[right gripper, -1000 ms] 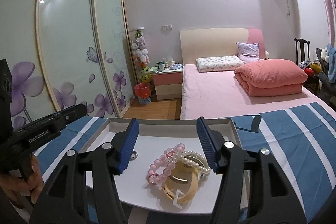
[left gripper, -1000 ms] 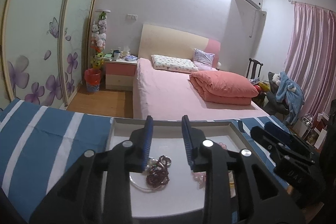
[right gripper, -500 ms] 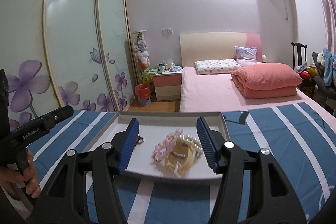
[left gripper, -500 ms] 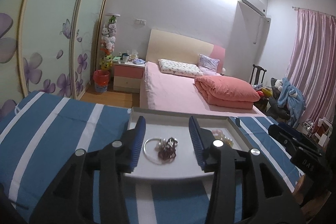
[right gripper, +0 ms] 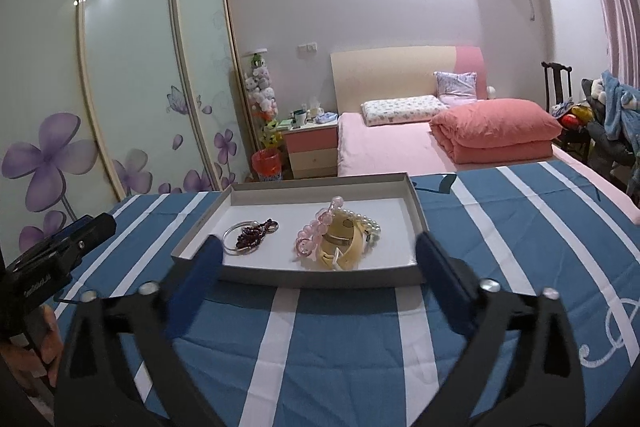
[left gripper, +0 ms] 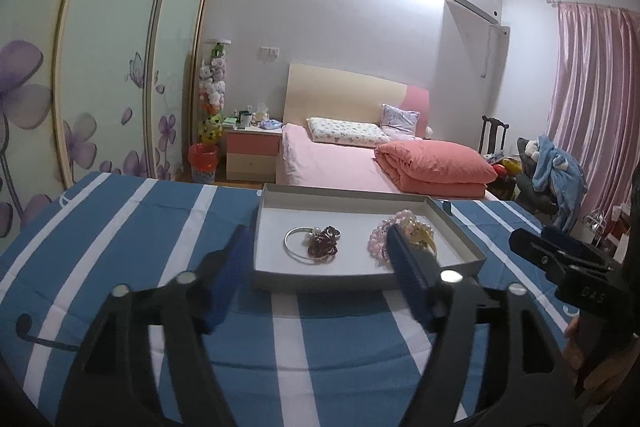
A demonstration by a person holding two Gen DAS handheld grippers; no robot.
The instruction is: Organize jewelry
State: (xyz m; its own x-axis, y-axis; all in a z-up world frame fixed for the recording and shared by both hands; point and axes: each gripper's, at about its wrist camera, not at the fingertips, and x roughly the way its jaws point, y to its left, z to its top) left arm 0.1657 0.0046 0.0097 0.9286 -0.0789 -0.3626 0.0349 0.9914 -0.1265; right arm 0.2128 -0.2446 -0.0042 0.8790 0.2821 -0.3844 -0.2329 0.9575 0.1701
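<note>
Now, tray [right gripper: 418, 223]: we see its long side running across us, on the striped cloth [right gripper: 344, 339].
Jewelry: dark beads [right gripper: 250, 235] left, pink bracelet [right gripper: 318, 227] right; the heap's details escape us.
Left gripper [left gripper: 316, 263], right gripper [right gripper: 318, 269]: our fingers spread, empty.

Both tongs, left [left gripper: 316, 251] and right [right gripper: 318, 257]: black frames, blue pads [right gripper: 206, 259], silver screws [left gripper: 450, 275], white lettering

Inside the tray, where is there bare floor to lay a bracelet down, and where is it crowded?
In the tray, bare floor runs along the far wall, and a strip lies between the dark bead cluster and the pink bead bracelet. Crowded: the right half, where pink beads, pearl bracelet and yellow bangle pile together.
</note>
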